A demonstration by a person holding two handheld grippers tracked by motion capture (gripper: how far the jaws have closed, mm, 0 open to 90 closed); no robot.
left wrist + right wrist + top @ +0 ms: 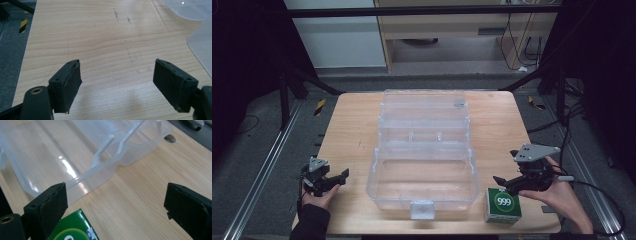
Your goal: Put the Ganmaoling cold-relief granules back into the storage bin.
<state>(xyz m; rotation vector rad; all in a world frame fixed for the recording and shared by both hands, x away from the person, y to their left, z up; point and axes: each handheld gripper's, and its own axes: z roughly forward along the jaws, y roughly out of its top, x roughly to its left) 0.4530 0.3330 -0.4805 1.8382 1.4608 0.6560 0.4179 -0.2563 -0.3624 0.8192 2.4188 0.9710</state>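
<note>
A clear plastic storage box (424,150) lies open in the middle of the wooden table (352,130), its lid folded back toward the far side. A green and white carton marked 999 (502,205) stands at the box's front right corner. My right gripper (504,182) hovers just above and behind the carton, open, nothing between its jaws; in the right gripper view the carton's green top (75,230) sits below the left jaw and the box's wall (100,170) lies ahead. My left gripper (343,176) is open near the table's front left, over bare wood (117,62).
Metal rails run along the floor on both sides of the table. Black frame legs stand at the far corners, with cables on the floor at right. A corner of the clear box (200,47) shows at the right of the left gripper view.
</note>
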